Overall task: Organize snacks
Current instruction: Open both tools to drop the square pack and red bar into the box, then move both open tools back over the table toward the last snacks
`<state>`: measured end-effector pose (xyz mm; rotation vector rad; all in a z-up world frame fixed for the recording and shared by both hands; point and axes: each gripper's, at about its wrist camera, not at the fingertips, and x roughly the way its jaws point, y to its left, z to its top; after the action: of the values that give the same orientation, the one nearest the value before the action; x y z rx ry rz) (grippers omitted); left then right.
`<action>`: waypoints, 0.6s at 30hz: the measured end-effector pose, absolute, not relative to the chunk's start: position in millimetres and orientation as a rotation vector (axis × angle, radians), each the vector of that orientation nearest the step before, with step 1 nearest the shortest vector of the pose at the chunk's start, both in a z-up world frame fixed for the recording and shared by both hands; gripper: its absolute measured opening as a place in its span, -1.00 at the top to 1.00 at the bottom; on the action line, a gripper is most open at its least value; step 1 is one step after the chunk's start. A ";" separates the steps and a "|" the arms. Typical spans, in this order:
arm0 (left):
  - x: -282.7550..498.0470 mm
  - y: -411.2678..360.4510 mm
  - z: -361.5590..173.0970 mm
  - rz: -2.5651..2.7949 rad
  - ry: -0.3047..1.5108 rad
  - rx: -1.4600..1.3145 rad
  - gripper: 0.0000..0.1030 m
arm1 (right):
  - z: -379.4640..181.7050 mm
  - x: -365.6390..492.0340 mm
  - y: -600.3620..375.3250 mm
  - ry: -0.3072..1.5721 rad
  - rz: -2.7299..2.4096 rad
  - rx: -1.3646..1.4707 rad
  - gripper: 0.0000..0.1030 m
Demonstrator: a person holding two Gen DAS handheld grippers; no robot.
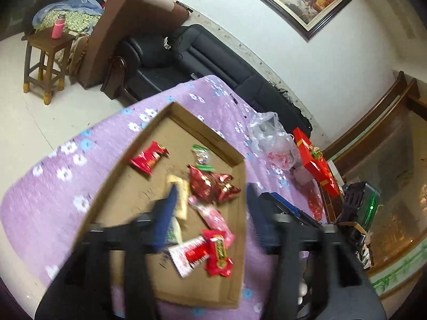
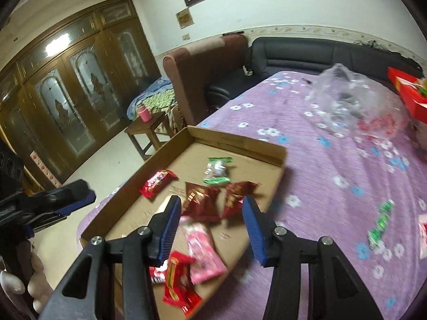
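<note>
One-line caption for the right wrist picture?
Open right claw above a cardboard tray of snacks on a purple cloth.

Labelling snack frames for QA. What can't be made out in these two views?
- Wrapper print: motion blur in both views; the red packet is unreadable.
- Cream packet: left wrist view, partly behind a left gripper finger.
- Clear plastic bag: crinkled film obscures its contents.
- Red box: right wrist view, cut off by the edge.
- Green snack on the cloth: blurred.
- Right gripper: nothing visibly held.
</note>
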<state>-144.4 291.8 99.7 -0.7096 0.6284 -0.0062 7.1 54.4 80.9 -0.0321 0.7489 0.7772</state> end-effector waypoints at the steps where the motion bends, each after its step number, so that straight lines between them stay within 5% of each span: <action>1: -147.1 283.0 101.5 -0.009 0.622 -0.697 -0.21 | 81.0 5.4 46.6 0.746 0.768 -0.022 0.02; 18: -134.0 157.2 93.4 -0.221 0.771 -0.595 -0.21 | 52.0 6.1 -112.8 0.774 0.522 0.152 -0.01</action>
<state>-134.0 157.2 93.4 -0.5950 0.7706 -0.2210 6.1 -112.9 52.0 0.1524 0.7738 0.5223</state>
